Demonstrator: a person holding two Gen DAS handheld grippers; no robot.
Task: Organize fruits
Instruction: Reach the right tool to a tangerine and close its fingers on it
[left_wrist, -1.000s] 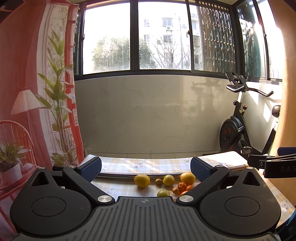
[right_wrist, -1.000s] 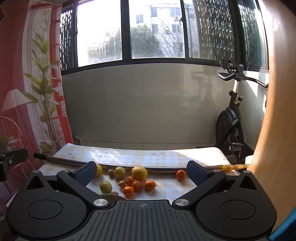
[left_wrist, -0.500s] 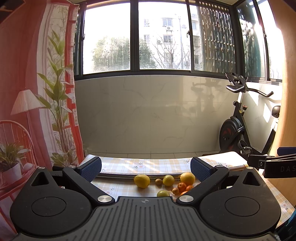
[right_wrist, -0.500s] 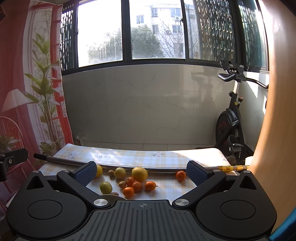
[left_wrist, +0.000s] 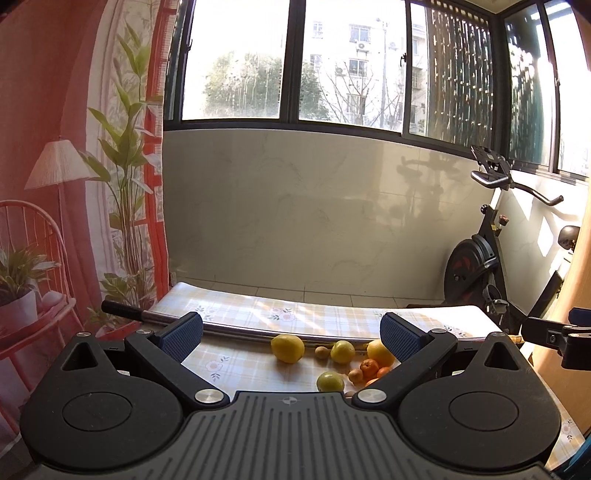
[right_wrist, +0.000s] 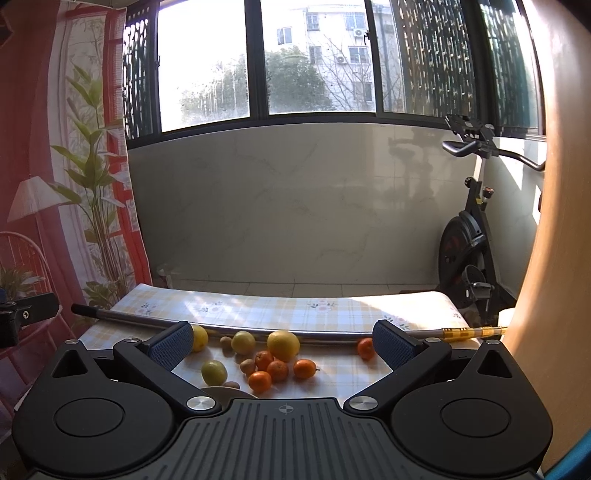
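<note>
Loose fruit lies on a checked tablecloth (right_wrist: 332, 314). In the right wrist view I see a large yellow citrus (right_wrist: 283, 345), a yellow-green fruit (right_wrist: 214, 372), several small oranges (right_wrist: 277, 370), small brown fruits (right_wrist: 247, 366) and one orange apart at the right (right_wrist: 365, 348). A pale plate rim (right_wrist: 221, 390) shows at the bottom. In the left wrist view a lemon (left_wrist: 287, 348) and the same cluster (left_wrist: 369, 367) lie ahead. My left gripper (left_wrist: 291, 338) and right gripper (right_wrist: 282, 343) are both open and empty, held above the table short of the fruit.
A metal rod (right_wrist: 236, 328) with a yellow end (right_wrist: 469, 331) lies across the table behind the fruit. An exercise bike (right_wrist: 469, 258) stands at the right. A wooden panel (right_wrist: 554, 258) is close on the right. A red chair with plants (left_wrist: 33, 266) is at the left.
Both views have shifted slightly; the fruit and the open jaws stand as before.
</note>
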